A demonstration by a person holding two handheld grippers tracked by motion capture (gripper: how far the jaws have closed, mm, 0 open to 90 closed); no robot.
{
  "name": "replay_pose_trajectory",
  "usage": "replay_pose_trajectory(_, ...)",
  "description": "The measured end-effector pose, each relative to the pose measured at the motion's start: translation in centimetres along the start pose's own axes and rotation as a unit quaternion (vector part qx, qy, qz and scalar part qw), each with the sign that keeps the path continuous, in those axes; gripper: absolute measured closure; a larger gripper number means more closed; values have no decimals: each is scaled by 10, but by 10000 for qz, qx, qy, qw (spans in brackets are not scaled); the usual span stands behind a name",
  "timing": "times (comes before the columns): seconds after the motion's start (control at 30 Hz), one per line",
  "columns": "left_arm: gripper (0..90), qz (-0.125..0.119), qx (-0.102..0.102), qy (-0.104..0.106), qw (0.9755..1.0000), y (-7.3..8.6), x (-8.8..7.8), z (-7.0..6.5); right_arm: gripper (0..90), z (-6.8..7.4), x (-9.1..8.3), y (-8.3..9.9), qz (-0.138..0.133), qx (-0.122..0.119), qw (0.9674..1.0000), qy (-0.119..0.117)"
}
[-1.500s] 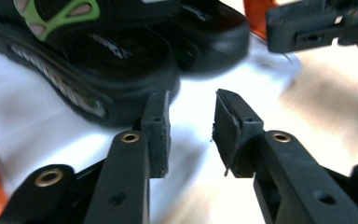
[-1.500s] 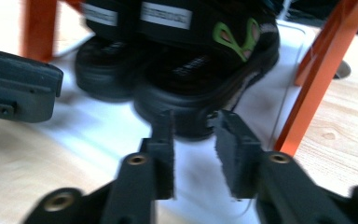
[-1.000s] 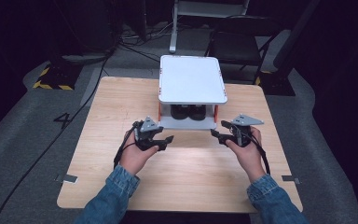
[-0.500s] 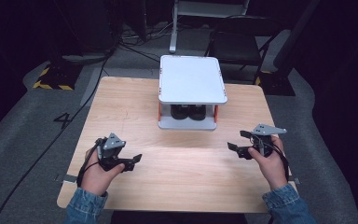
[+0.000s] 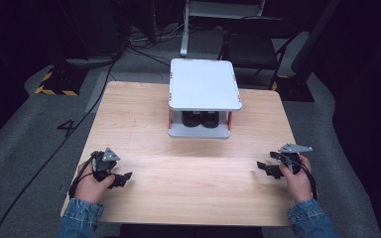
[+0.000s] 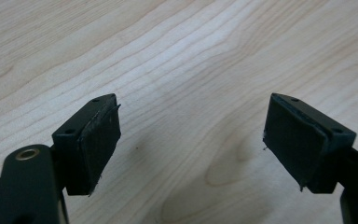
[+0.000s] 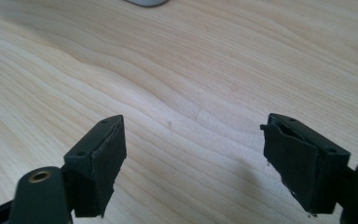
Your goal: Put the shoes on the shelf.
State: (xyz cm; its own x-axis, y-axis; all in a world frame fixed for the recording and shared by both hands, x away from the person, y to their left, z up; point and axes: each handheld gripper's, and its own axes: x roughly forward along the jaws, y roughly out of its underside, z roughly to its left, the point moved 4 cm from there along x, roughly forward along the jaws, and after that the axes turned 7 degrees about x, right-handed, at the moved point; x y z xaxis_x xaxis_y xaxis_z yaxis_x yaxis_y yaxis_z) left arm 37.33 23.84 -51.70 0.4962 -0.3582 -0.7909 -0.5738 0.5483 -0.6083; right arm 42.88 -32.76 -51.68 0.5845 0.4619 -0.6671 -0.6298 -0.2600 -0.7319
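Note:
A white two-level stand (image 5: 204, 84) with orange posts sits at the table's far middle, with two dark round objects (image 5: 201, 119) on its lower shelf. My left gripper (image 5: 123, 179) rests low over the near left of the table, its jaws just opened wide, with bare wood between the pads (image 6: 100, 140). My right gripper (image 5: 265, 168) is low over the near right; its jaws have just eased in slightly from full width and stand open on nothing. In the gripper views, the left gripper (image 6: 192, 100) and right gripper (image 7: 193, 119) face only wood grain.
The wooden table (image 5: 188, 163) stretches between my two hands. A grey corner of the stand's base (image 7: 147, 2) peeks in at the top of the right gripper view. Cables and dark equipment lie on the floor beyond the table's far edge.
Both hands have drawn back from the stand toward the near edge and spread apart, left hand leftward, right hand rightward. Both pairs of jaws stand wider than a second ago.

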Motion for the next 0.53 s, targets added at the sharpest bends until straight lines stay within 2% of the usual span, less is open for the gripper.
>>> replay_pose_trajectory(0.07, 188, -114, -157, -137, 9997, 2, 5, 4, 204, -2, 5, 3, 115, -75, 9999, 55)
replay_pose_trajectory(0.1, 185, -149, -190, -287, 9993, 3, 8, 8, 199, -3, 8, 5, 176, -113, 9997, 114)
replay_pose_trajectory(0.17, 165, -267, -238, -444, 9984, 5, 13, 12, 162, -5, 13, 6, 53, -150, 9995, 271)
replay_pose_trajectory(0.23, 152, -491, -489, -434, 9967, 7, 17, 16, 153, -6, 14, 6, 21, -147, 9995, 264)
replay_pose_trajectory(0.3, 137, -466, -601, -500, 9958, 7, 17, 18, 145, -7, 15, 6, 32, -146, 9995, 276)
replay_pose_trajectory(0.43, 83, -405, -693, -584, 9951, 6, 19, 19, 134, -6, 15, 5, 40, -119, 9995, 299)
replay_pose_trajectory(0.53, 54, -382, -751, -564, 9948, 6, 20, 19, 131, -6, 16, 5, 41, -103, 9995, 307)
